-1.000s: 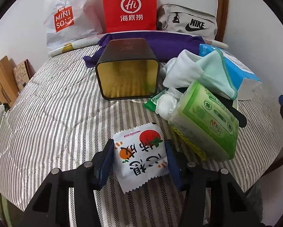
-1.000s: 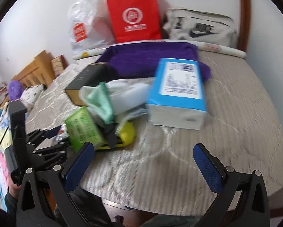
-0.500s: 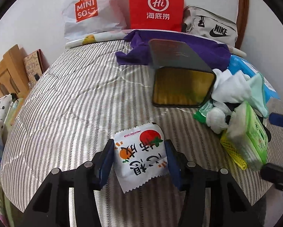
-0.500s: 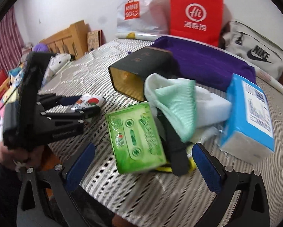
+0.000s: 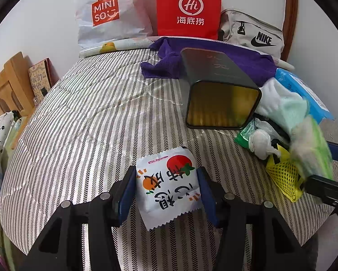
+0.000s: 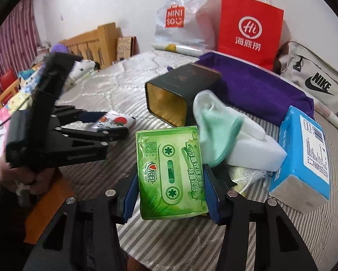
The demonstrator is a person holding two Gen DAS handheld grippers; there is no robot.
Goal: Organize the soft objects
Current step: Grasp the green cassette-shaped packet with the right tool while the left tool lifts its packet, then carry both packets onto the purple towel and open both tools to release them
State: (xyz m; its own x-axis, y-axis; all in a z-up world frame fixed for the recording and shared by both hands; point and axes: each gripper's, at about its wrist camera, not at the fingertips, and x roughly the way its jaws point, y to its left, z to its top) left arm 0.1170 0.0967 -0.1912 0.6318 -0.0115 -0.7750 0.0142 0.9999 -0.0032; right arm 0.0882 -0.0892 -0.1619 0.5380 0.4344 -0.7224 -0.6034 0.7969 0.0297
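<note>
Plainly both packs are soft, light things that give under the pads. The left gripper (image 5: 166, 188) is clamped on the white tissue packet (image 5: 169, 184) printed with a tomato and an orange, blue pads pressed against its two long sides, above the striped bed cover (image 5: 89, 124). The right gripper (image 6: 171, 192) has just been closing, and its pads now press the sides of the green tissue pack (image 6: 171, 174), which sits at the near edge of the heap beside the mint cloth (image 6: 216, 133) and the white sponge block (image 6: 254, 149).

Judging by the crinkled film, both wrappers will be slippery and will squash rather than resist, so a hold across the middle of the long sides, as now, seems safest; a grip near a crimped end could let the pack slide out. The green pack touches the cloth, which may drag along when it is lifted.

The open dark tin (image 5: 221, 92) lies on its side, mouth toward the cameras, with a gold lining; it looks a likely bin, though that is a guess. Whether it holds anything deep inside is hard to tell. In the left view the green pack is smeared with blur, and the yellow mesh (image 5: 284, 176) beneath the heap is only partly seen. The blue tissue box (image 6: 304, 153) hides whatever lies behind it
</note>
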